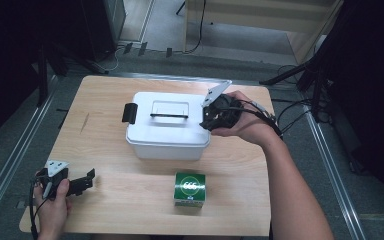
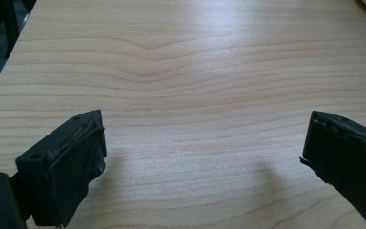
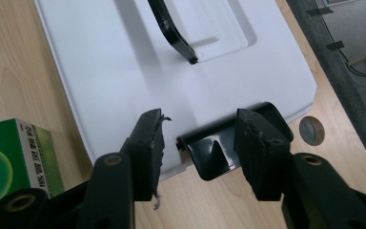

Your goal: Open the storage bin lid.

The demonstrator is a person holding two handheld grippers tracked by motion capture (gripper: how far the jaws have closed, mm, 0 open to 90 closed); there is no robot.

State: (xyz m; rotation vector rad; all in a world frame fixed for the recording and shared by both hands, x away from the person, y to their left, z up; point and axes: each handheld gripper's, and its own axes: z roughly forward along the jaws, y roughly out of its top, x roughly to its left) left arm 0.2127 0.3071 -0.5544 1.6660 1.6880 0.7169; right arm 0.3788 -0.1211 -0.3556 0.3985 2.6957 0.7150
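White box (image 1: 169, 125) mid-desk: my right tongs (image 3: 198, 138) straddle its 3 o'clock latch (image 3: 219, 152), half-closed, not yet pinching. Next, flip it open. My left tongs (image 2: 200, 152) rest open at 8 o'clock.

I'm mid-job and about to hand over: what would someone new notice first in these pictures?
First, the white lidded box in the middle of the wooden table, with the right gripper at its right end, jaws either side of a flipped-up black latch. Next, the green carton in front of the box. The left gripper rests wide open over bare wood at the near left corner.
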